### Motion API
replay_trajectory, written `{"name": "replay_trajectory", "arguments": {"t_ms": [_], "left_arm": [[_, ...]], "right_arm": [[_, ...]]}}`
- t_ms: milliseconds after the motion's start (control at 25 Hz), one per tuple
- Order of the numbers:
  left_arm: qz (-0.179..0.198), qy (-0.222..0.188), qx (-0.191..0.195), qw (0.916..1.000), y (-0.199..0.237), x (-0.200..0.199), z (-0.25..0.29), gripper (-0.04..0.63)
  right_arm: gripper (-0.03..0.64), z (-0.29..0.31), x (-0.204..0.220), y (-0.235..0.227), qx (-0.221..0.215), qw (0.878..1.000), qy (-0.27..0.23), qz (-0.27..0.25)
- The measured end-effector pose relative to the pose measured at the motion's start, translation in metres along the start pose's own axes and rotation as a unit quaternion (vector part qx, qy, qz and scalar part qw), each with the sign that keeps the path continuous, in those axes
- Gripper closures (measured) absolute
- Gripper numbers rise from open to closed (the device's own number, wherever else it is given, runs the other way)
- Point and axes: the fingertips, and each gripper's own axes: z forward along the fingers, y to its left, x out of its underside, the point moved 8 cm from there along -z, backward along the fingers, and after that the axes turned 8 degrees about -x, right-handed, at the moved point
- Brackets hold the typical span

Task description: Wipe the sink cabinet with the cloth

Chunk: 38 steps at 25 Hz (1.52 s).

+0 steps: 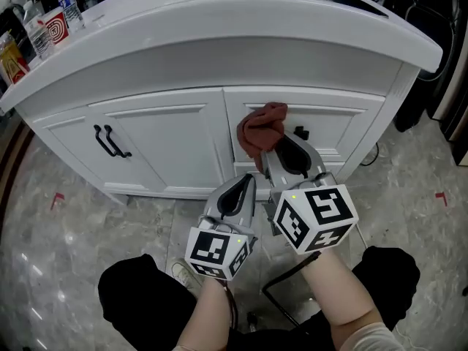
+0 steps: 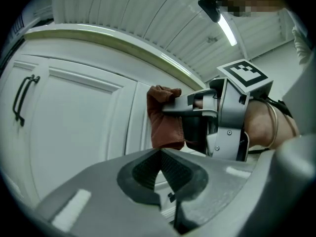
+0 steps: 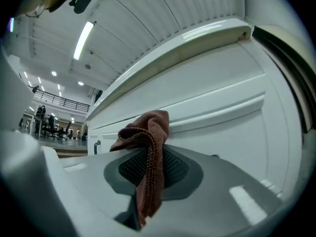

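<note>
Right gripper (image 1: 285, 151), at the centre of the head view, has its jaws pinched on the cloth (image 1: 262, 126). The reddish-brown cloth bunches beyond the jaw tips against the cabinet (image 1: 168, 134) front, right of centre; contact cannot be confirmed. One fold hangs down between the jaws. Left gripper (image 1: 246, 184), just below and left, has its jaws pressed together, empty, apart from the cloth.

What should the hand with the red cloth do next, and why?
Probably slide the right gripper sideways along the cabinet door: its jaws are clamped on the rust-red cloth, which sits bunched right at the white door panel, ready for wiping. The left gripper is shut and empty.
</note>
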Motion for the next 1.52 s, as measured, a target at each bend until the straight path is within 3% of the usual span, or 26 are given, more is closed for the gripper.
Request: {"name": "replay_trajectory", "arguments": {"t_ms": [160, 400, 840, 1520], "left_arm": [[-0.011, -0.009, -0.021, 0.9997, 0.018, -0.004, -0.009, 0.595], [-0.008, -0.006, -0.036, 0.9993, 0.028, 0.002, -0.009, 0.595], [-0.011, 0.006, -0.004, 0.9999, 0.005, 0.013, 0.007, 0.595], [-0.018, 0.011, 0.047, 0.9986, -0.036, 0.019, 0.033, 0.595]], "right_arm": [[0.528, 0.022, 0.026, 0.017, -0.032, 0.999, 0.026, 0.016], [0.528, 0.033, 0.046, 0.008, -0.014, 0.999, 0.032, 0.025], [0.528, 0.002, 0.048, -0.033, 0.061, 0.996, 0.024, 0.068], [0.525, -0.047, 0.017, -0.059, 0.109, 0.994, -0.004, 0.027]]}}
